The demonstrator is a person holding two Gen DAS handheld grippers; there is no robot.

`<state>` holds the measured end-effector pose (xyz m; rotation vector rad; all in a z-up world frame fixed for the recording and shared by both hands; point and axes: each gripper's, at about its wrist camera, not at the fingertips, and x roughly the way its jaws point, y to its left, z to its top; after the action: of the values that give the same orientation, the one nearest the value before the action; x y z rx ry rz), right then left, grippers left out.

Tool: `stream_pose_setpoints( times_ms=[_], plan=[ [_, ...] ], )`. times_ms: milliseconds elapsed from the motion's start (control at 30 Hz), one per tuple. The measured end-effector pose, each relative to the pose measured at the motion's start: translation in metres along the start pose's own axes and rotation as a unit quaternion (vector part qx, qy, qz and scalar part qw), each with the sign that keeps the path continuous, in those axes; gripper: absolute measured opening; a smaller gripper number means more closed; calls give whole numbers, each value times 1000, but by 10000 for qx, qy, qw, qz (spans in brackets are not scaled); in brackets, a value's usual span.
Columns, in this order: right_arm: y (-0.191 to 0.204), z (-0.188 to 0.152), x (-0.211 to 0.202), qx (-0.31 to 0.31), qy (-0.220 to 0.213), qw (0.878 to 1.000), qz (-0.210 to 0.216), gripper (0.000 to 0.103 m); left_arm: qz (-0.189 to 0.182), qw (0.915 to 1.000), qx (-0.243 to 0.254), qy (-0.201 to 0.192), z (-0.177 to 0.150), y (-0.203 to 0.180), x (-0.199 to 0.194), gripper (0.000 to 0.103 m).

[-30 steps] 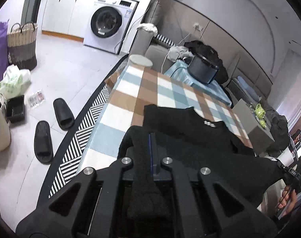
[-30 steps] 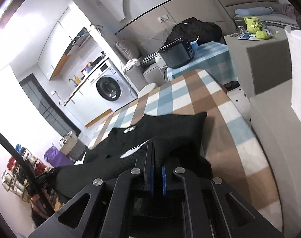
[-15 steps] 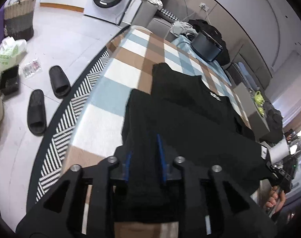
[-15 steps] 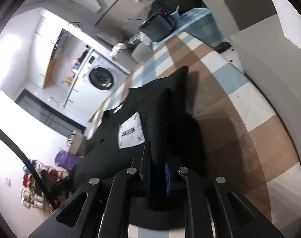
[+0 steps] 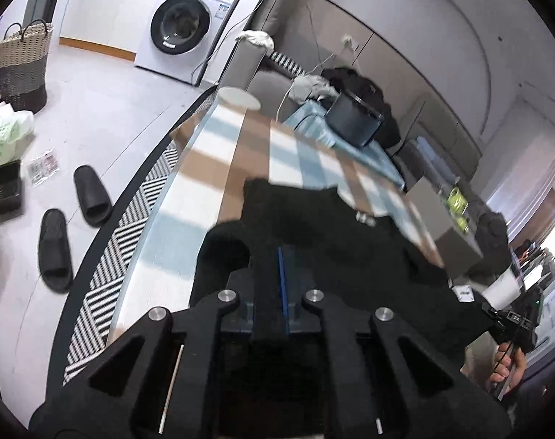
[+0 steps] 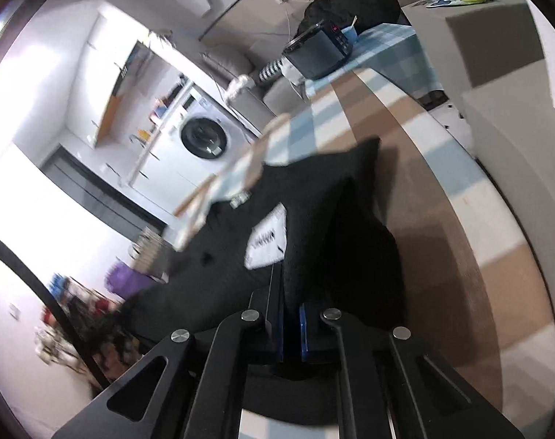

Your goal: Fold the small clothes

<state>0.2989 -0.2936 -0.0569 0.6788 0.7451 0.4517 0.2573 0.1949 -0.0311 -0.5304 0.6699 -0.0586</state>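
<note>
- left gripper (image 5: 284,278): fingers pressed together, pinching a fold of the black garment (image 5: 336,248).
- right gripper (image 6: 291,314): blue-padded fingers clamped on another edge of the same garment (image 6: 314,226).
- the garment spreads ahead of both finger pairs over the checked tablecloth (image 5: 218,168), white label (image 6: 267,238) up, just left of the right fingers.
- black slippers (image 5: 72,219) lie on the floor, far left of the left fingers.
</note>
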Motion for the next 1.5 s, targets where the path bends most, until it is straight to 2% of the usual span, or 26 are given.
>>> stream_pose_setpoints(
  times_ms=[100,167,300,367,433,467,500,533,567,600,767,833,867,1033,1100,1167,1267,1333,1433,1500],
  plan=[
    [-9,28,8,557,-202,9977,330,5,-144,9999,-68,-66,27,-2,13,5],
    [-14,51,22,836,-216,9960,243,5,-319,9994,-123,-44,48,-3,31,5],
    [-32,93,62,1409,-237,9892,324,5,-250,9994,-235,75,86,-1,79,5],
    [-43,111,81,1691,-288,9851,72,8,-115,9985,-498,173,99,8,105,6],
    [-53,119,90,1880,-349,9815,-112,15,27,9963,-765,393,104,19,128,9],
    [-57,123,92,1888,-430,9809,-166,17,65,9953,-814,515,104,21,134,16],
    [-60,125,90,1880,-494,9808,-188,21,69,9956,-782,520,101,21,136,30],
    [-62,126,87,1874,-515,9806,-237,25,122,9963,-731,440,98,20,134,40],
    [-64,125,84,1876,-488,9807,-254,25,228,9970,-686,289,95,19,129,57],
    [-65,123,81,1847,-445,9816,-202,25,299,9972,-665,152,91,20,123,67],
    [-52,95,65,1578,-133,9874,-53,32,231,9979,-598,85,77,19,97,67],
    [-42,76,59,1489,26,9888,132,40,200,9984,-521,92,71,14,89,67],
    [-37,70,59,1438,83,9894,177,41,197,9987,-451,111,68,10,84,67],
    [-21,53,84,1303,475,9901,203,44,133,9992,-279,245,51,-4,77,67],
    [-22,52,103,1374,649,9884,40,44,170,9989,-264,338,45,-7,78,67],
    [-24,56,125,1520,868,9845,-90,44,143,9985,-273,443,41,-9,79,67],
    [-16,79,151,1508,870,9847,63,44,182,9984,-265,473,37,-12,77,67],
    [-9,96,161,1475,690,9864,240,44,211,9984,-290,437,36,-12,74,67],
    [-9,123,165,1642,182,9851,487,45,285,9982,-349,399,41,-7,70,67],
    [-9,133,161,1618,143,9867,-64,45,316,9981,-369,379,43,-3,68,67]
  ],
)
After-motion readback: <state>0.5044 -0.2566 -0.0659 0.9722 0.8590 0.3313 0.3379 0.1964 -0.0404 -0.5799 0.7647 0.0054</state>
